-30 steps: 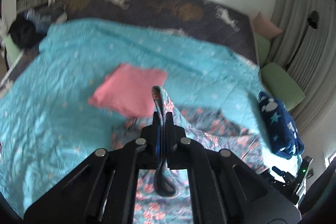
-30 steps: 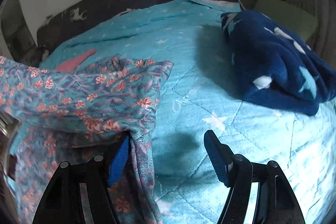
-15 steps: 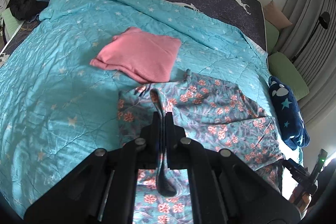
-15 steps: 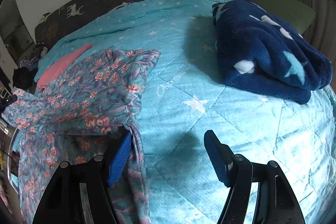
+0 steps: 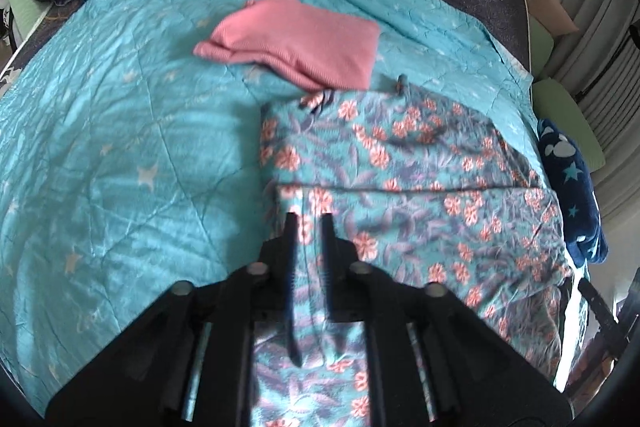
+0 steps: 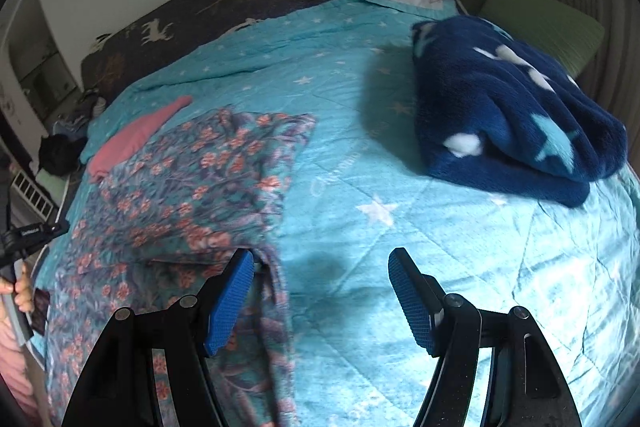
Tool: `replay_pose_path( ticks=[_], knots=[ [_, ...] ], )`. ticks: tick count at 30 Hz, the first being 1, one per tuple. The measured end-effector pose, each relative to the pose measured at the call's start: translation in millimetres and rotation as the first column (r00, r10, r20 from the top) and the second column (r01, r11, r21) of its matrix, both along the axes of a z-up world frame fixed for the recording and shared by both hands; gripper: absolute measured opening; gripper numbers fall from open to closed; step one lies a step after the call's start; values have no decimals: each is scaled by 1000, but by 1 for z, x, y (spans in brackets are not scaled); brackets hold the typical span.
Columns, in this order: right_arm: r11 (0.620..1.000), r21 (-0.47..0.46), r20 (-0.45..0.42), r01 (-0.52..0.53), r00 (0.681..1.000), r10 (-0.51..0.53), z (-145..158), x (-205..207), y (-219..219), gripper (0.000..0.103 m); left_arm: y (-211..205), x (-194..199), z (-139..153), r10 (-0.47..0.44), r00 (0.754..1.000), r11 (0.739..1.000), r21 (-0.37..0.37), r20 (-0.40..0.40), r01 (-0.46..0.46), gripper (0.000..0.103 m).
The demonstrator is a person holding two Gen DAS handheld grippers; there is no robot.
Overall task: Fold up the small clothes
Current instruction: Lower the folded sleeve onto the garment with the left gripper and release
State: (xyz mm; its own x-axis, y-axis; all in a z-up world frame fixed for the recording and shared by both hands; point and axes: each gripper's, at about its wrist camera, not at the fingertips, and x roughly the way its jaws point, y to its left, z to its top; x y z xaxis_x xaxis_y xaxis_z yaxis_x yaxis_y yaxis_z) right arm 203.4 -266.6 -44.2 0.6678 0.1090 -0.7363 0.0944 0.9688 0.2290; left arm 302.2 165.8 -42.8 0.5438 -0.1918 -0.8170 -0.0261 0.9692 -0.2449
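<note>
Garment: the floral garment lies spread on the bed's turquoise quilt, already folded once; a crease edge runs across it side to side in the left wrist view.
Long axis: the folded piece runs crosswise to the left gripper's pointing line, stretching away to its right.
Left gripper: jaws have just been opening and stand slightly apart; the cloth lies beneath and between them, no longer pinched.
Right gripper: jaws wide apart, clamped on nothing; its left pad sits just beside the garment's near edge, the other over bare quilt.
Nearer hand: the left is over the garment's left end, the right at its opposite edge.
Neighbours: the folded pink garment touches the floral one's far edge; the navy star blanket lies well apart.
Next move, judged: each hand takes its own end for a fold along the long axis.
</note>
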Motion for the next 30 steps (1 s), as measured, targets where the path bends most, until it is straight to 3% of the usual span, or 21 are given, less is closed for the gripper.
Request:
replay_pose_path(
  ticks=[2,6,7,8,10,12,16,20,21,23,25,30],
  knots=[
    [999,-16,11,-29,1000,29,2,3,8,72,-3,1,-4,-10,1000,1000,18,-9,11,44],
    [997,-42,18,-62,998,62,8,15,20,72,-3,10,-11,7,1000,999,42,-26,-6,45],
    [997,-44,22,-70,997,71,10,17,22,72,-1,14,-14,10,999,1000,29,-39,-9,37],
    [996,-47,25,-79,996,80,13,19,25,72,0,18,-16,6,998,1000,12,-55,-6,6],
    [994,-59,33,-87,995,89,16,22,28,72,0,19,-14,8,999,1000,-3,-51,-9,8],
    [993,-75,40,-94,994,97,17,22,31,72,-4,13,-3,9,1000,1000,29,-1,-9,8],
    [990,-101,28,-100,994,104,13,28,34,72,-15,12,18,-30,997,991,134,66,21,8],
    [994,-54,15,-99,995,100,8,34,31,72,-11,29,18,26,993,966,254,112,-54,6],
    [994,-49,15,-99,995,100,7,34,31,72,-6,32,15,44,994,965,252,100,-68,6],
    [994,-51,13,-100,995,101,6,35,31,72,11,38,3,70,997,989,128,35,-74,6],
    [993,-64,9,-101,995,102,6,36,30,72,17,33,-3,66,998,996,64,18,-67,6],
    [997,-5,-8,-82,997,82,6,54,13,72,3,14,10,41,996,999,26,79,-44,9]
  ],
)
